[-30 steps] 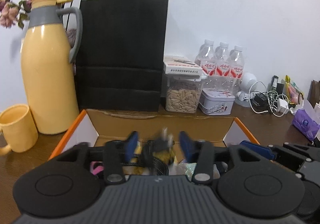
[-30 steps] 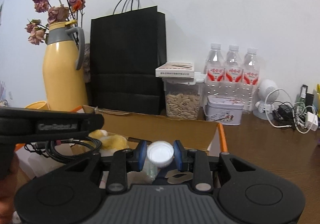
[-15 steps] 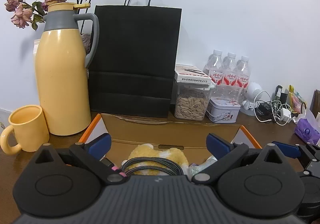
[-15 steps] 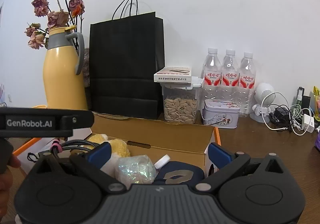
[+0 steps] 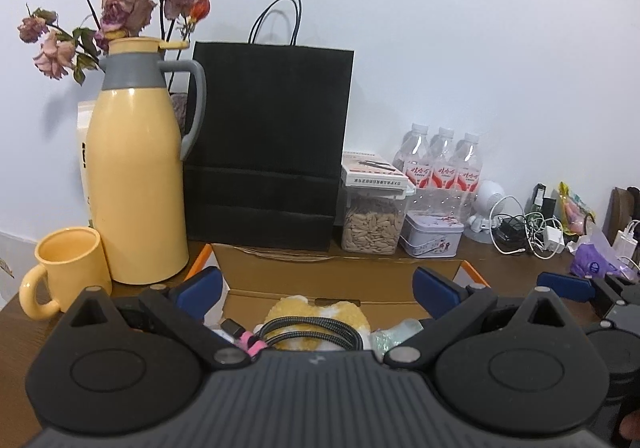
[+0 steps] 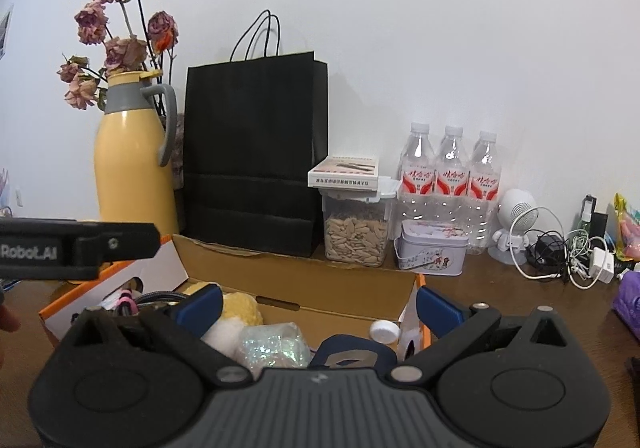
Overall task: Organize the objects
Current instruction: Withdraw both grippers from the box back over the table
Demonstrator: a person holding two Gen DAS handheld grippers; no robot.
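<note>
The left gripper (image 5: 318, 284) stands spread wide, its jaws having just been opening, with nothing between the blue pads. Below it, inside the cardboard box (image 5: 336, 272), lies a coiled black braided cable (image 5: 316, 332) with pink bands at one end; the coil's long axis runs left to right across the view, resting on a yellow plush toy (image 5: 320, 308).

The right gripper (image 6: 320, 306) is likewise spread wide and has just been opening, gripping nothing. Under it in the same box sit a glittery clear packet (image 6: 272, 344), a white bottle cap (image 6: 385, 331) facing up toward the right wall of the box, and a dark blue item (image 6: 352, 352) partly hidden by the gripper body; its shape cannot be told.

Behind the box stand a yellow thermos jug (image 5: 136, 183) and a black paper bag (image 5: 268, 143), both upright. A yellow mug (image 5: 66, 272) sits just beside the jug. Right of the bag are a clear jar of seeds (image 5: 372, 224), a small tin (image 5: 432, 240) and three water bottles (image 5: 440, 167).
</note>
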